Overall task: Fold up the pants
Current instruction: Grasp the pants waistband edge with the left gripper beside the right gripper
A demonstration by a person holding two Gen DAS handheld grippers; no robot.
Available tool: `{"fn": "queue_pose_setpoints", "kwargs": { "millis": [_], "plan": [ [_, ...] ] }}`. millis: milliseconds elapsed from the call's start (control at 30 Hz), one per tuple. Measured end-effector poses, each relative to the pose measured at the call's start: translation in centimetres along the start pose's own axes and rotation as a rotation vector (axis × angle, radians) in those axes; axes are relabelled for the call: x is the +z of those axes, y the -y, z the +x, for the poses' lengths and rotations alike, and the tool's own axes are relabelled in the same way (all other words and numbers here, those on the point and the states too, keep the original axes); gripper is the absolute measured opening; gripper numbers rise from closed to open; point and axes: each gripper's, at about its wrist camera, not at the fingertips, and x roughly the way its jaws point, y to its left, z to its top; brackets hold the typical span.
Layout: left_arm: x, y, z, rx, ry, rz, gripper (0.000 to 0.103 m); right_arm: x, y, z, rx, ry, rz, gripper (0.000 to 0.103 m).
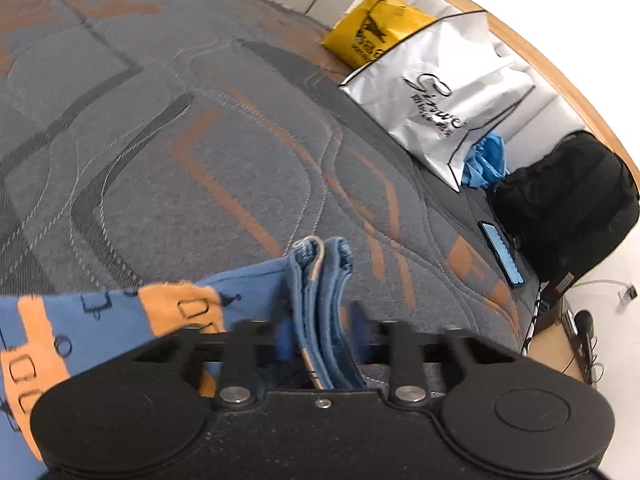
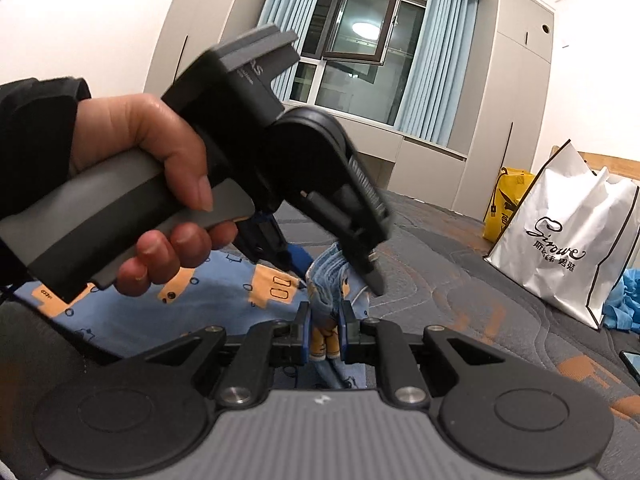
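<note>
Now both tools have the blue printed pants (image 1: 120,312) by a bunched hem, low over the quilted mattress (image 1: 200,140). Up close, the right gripper (image 2: 325,334) is pinched nearly shut on the folded fabric; just beyond, the left gripper (image 1: 320,320) is clamped on the same bundle, the person's hand (image 2: 160,184) round its handle. Best to lift both together, keep the edge taut and aligned, and carry it clear of the white shopping bag (image 1: 440,96) and phone (image 1: 502,254) farther off.
</note>
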Motion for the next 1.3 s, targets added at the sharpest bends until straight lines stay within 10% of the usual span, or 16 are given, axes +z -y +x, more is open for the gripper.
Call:
{"fn": "queue_pose_setpoints", "kwargs": {
  "millis": [233, 400, 533, 933, 1300],
  "plan": [
    [-0.7, -0.5, -1.4, -0.033, 0.040, -0.039, 0.011, -0.3, -0.2, 0.1, -0.019, -0.006, -0.036, 0.051],
    [-1.1, -0.7, -3.4, -0.071, 0.072, -0.048, 0.011, 0.0, -1.5, 0.1, -0.037, -0.007, -0.095, 0.046],
    [-1.7, -1.5, -5.6, -0.087, 0.102, -0.058, 0.011, 0.7, -2.6, -0.2, -0.033, 0.007, -0.127, 0.020],
    [-5.8, -9.1, -15.6, -0.033, 0.182, -0.090, 0.011, 3.3, -9.2, -1.8, 0.224, 0.041, -0.124, 0.018],
    [-9.1, -15.3, -16.6, 0.056, 0.184, -0.185, 0.013, 2.6, -15.5, 1.4, 0.314, -0.096, -0.184, 0.018]
  ]
}}
